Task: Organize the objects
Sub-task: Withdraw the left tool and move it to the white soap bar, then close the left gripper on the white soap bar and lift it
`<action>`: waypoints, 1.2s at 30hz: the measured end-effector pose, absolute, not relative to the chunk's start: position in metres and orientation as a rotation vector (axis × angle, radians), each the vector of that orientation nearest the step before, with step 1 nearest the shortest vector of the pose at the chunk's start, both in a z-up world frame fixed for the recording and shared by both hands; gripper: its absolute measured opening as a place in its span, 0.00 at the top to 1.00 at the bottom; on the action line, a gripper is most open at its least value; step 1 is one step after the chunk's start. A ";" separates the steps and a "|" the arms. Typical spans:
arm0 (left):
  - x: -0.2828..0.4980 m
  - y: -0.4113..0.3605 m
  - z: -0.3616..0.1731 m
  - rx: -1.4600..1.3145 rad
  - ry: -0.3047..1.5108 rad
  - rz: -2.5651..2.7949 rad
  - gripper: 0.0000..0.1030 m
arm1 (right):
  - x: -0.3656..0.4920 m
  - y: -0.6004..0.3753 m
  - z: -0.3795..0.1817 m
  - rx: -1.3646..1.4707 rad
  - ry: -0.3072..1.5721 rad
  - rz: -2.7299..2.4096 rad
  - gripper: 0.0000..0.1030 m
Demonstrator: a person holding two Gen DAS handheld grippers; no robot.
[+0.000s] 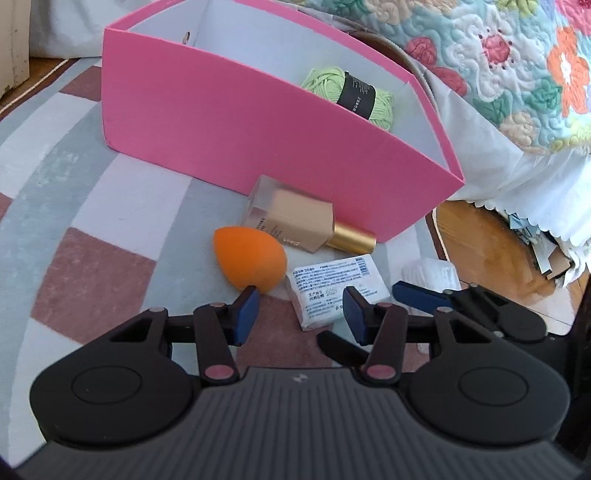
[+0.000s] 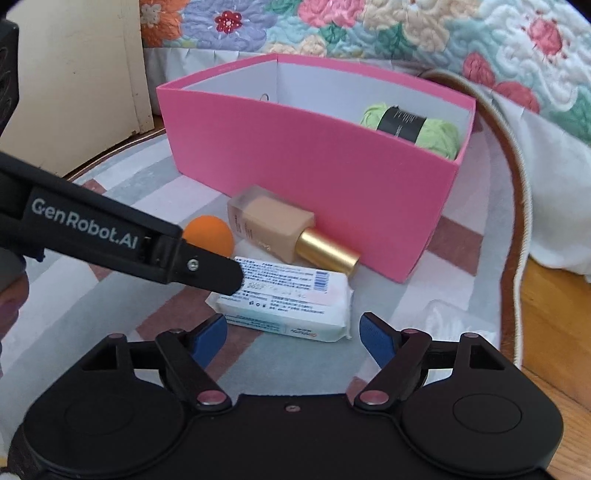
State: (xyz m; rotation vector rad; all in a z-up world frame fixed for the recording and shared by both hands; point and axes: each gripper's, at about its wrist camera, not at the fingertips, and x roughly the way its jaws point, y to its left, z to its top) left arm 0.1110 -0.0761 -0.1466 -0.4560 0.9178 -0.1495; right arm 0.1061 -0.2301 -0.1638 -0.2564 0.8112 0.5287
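Two empty grippers: our left gripper [image 1: 301, 312] part open near the orange sponge [image 1: 251, 260], our right gripper [image 2: 293, 338] wide before the wipes pack [image 2: 288, 302]. Only the green yarn [image 1: 347, 94] sits in the pink box [image 1: 229, 129]; the foundation bottle [image 2: 280, 232] lies outside. Only the right view shows the left gripper's side.

We see a checked rug [image 1: 92, 266] in grey, white and dusty pink spread over a wooden floor [image 2: 554, 332], its brown-edged border curling up at the side. A floral quilted bedspread [image 2: 369, 29] hangs over a white scalloped bed skirt [image 1: 517, 192], beside a cream-painted panel [image 2: 74, 92].
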 end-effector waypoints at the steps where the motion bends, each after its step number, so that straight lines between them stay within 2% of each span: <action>1: 0.111 -0.077 -0.147 -0.459 0.916 -0.155 0.54 | 0.108 -0.229 -0.166 -0.261 0.816 0.530 0.20; 9: 0.114 -0.075 -0.155 -0.505 0.943 -0.189 0.69 | 0.108 -0.222 -0.169 -0.225 0.826 0.549 0.20; 21: 0.104 -0.061 -0.158 -0.542 1.030 -0.265 0.69 | 0.079 -0.208 -0.158 -0.211 0.842 0.525 0.20; 24: 0.093 -0.065 -0.153 -0.521 1.056 -0.303 0.66 | 0.080 -0.210 -0.153 -0.133 0.891 0.513 0.20; 31: 0.083 -0.045 -0.160 -0.674 1.147 -0.305 0.66 | 0.073 -0.213 -0.153 -0.090 0.956 0.546 0.19; 36: 0.088 -0.044 -0.146 -0.550 1.106 -0.292 0.66 | 0.076 -0.214 -0.159 -0.018 0.982 0.498 0.18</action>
